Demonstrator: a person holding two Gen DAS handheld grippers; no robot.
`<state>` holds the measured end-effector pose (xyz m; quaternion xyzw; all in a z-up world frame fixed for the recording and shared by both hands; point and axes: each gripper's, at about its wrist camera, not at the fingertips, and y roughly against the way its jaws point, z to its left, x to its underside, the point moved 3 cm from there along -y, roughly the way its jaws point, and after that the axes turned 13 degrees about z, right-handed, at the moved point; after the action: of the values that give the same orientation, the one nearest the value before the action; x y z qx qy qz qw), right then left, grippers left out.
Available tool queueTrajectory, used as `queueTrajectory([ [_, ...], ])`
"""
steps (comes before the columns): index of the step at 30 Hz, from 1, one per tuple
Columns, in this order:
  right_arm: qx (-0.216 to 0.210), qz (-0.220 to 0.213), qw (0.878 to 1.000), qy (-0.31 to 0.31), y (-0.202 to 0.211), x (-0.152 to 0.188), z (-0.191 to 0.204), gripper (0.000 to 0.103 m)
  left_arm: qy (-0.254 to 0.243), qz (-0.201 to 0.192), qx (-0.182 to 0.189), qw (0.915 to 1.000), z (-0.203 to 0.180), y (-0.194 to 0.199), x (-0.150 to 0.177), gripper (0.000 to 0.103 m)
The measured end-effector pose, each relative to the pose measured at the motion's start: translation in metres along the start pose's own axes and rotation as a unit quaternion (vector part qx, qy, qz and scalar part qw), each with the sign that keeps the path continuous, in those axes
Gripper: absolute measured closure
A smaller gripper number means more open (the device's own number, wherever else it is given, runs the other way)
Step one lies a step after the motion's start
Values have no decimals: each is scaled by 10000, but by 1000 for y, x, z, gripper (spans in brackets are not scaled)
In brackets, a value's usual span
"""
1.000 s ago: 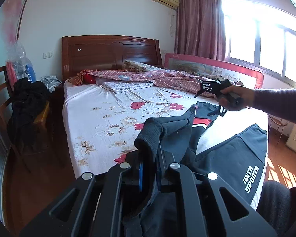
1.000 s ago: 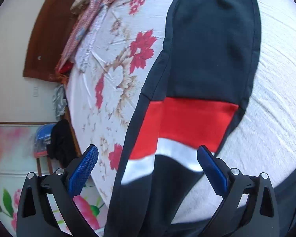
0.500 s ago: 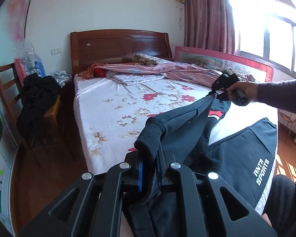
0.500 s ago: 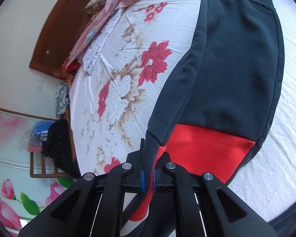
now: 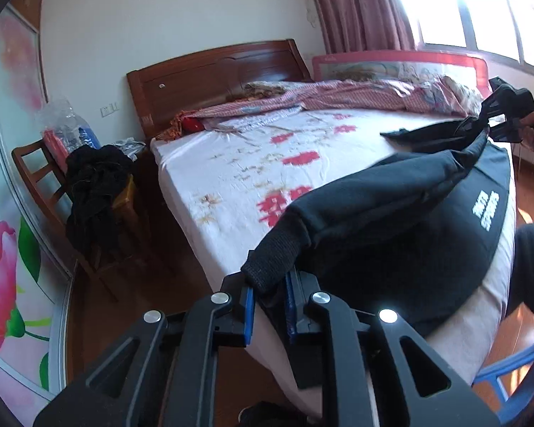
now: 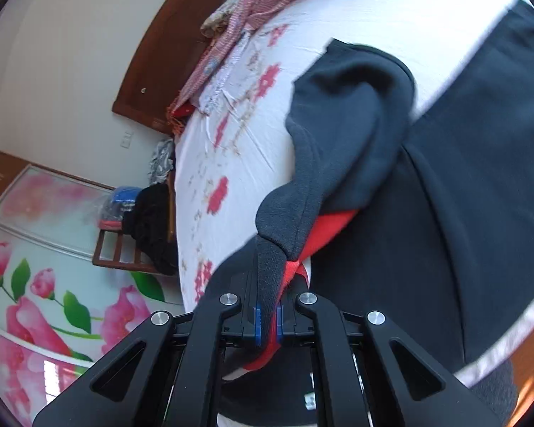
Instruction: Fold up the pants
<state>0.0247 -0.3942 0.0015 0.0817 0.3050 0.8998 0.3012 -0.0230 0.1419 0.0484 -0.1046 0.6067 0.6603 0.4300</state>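
Observation:
Dark navy track pants (image 5: 391, 249) with white lettering and a red band (image 6: 333, 229) lie across the near end of the flowered bed (image 5: 231, 156). One leg is lifted and stretched between the two grippers. My left gripper (image 5: 268, 313) has the ribbed cuff (image 5: 274, 263) between its blue pads, and its jaws are opening a little. My right gripper (image 6: 267, 323) is shut on the leg's edge at the red band. The left wrist view shows the right gripper (image 5: 505, 121) at the far right, in a hand. The leg's upper part (image 6: 349, 114) folds over onto the pants (image 6: 480, 178).
A wooden chair (image 5: 50, 167) draped with black clothes stands left of the bed. A wooden headboard (image 5: 213, 78) and a rumpled pink quilt (image 5: 338, 92) are at the far end. A pink guard rail (image 5: 391, 66) lines the window side. A flowered wardrobe (image 6: 53, 284) stands on the left.
The right gripper went from wide open to shut on the leg at the red band, then carried it sideways over the pants. The left gripper sank toward the bed's corner with the cuff.

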Motion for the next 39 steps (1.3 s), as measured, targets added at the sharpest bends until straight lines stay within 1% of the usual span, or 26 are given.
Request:
queueTrajectory([
  [1, 12, 47, 9999, -126, -4, 12, -15, 99, -159, 121, 3, 9998, -6, -2, 7, 86],
  [3, -4, 76, 9993, -379, -8, 29, -38, 99, -465, 340, -71, 9983, -16, -7, 18, 86],
  [4, 81, 40, 9992, -382, -9, 33, -43, 99, -558, 405, -106, 9976, -20, -8, 23, 86],
  [7, 93, 2, 9993, -353, -7, 37, -44, 99, -465, 515, -140, 9975, -15, -11, 27, 86],
  [9, 133, -33, 9996, -267, -1, 37, -38, 99, -420, 502, -190, 9977, -13, -8, 26, 86],
  [12, 376, -1, 9992, -134, 8, 36, -39, 99, -525, 577, -275, 9966, -15, -13, 31, 86],
  [15, 448, 124, 9986, -255, 8, 39, -54, 99, -451, 821, -228, 9953, -13, -26, 42, 86],
  [17, 762, 151, 9966, -272, 2, 42, -67, 99, -409, 984, -301, 9939, -8, -33, 48, 86],
  [19, 748, 296, 9967, -132, -9, 42, -71, 99, -312, 1157, -415, 9919, -1, -39, 52, 86],
  [21, 715, 317, 9969, -91, -9, 40, -71, 99, -146, 1180, -738, 9902, 10, -35, 50, 86],
  [22, 775, 358, 9964, 21, -10, 40, -68, 97, -7, 1167, -1000, 9881, 18, -30, 46, 87],
  [23, 801, 418, 9959, 63, -9, 39, -67, 96, 132, 1129, -1242, 9857, 25, -24, 41, 84],
  [24, 708, 480, 9963, -19, -8, 39, -68, 92, 255, 1044, -1462, 9834, 29, -16, 32, 82],
  [25, 574, 571, 9966, -166, -7, 39, -69, 78, 376, 826, -1558, 9836, 29, -5, 18, 77],
  [26, 408, 600, 9969, -301, -3, 41, -69, 68, 452, 571, -1463, 9865, 25, 5, 2, 65],
  [27, 382, 504, 9974, -337, 2, 43, -66, 51, 449, 289, -1201, 9913, 13, 15, -17, 53],
  [28, 569, 416, 9971, -271, 8, 46, -61, 49, 353, 77, -962, 9947, -1, 21, -32, 29],
  [29, 794, 378, 9960, -125, 14, 50, -55, 49, 179, -125, -665, 9975, -20, 23, -49, 18],
  [31, 1064, 200, 9941, 89, 26, 51, -42, 49, -274, -177, -49, 9995, -62, 11, -76, 17],
  [33, 1028, 98, 9946, 138, 35, 48, -35, 49, -737, -141, 364, 9965, -109, -14, -98, 17],
  [34, 986, 49, 9949, 191, 38, 45, -30, 49, -921, -88, 576, 9941, -129, -28, -105, 17],
  [35, 987, 0, 9948, 260, 40, 41, -24, 49, -1031, 13, 706, 9922, -146, -41, -109, 17],
  [36, 976, -13, 9947, 320, 41, 39, -21, 49, -1169, 212, 788, 9898, -164, -56, -110, 17],
  [37, 914, -4, 9952, 359, 42, 36, -18, 49, -1369, 444, 973, 9848, -180, -69, -105, 17],
  [38, 835, 4, 9958, 373, 42, 33, -16, 49, -1530, 691, 1064, 9801, -191, -79, -96, 20],
  [39, 782, 24, 9963, 365, 41, 30, -15, 49, -1665, 1062, 997, 9752, -199, -91, -81, 22],
])
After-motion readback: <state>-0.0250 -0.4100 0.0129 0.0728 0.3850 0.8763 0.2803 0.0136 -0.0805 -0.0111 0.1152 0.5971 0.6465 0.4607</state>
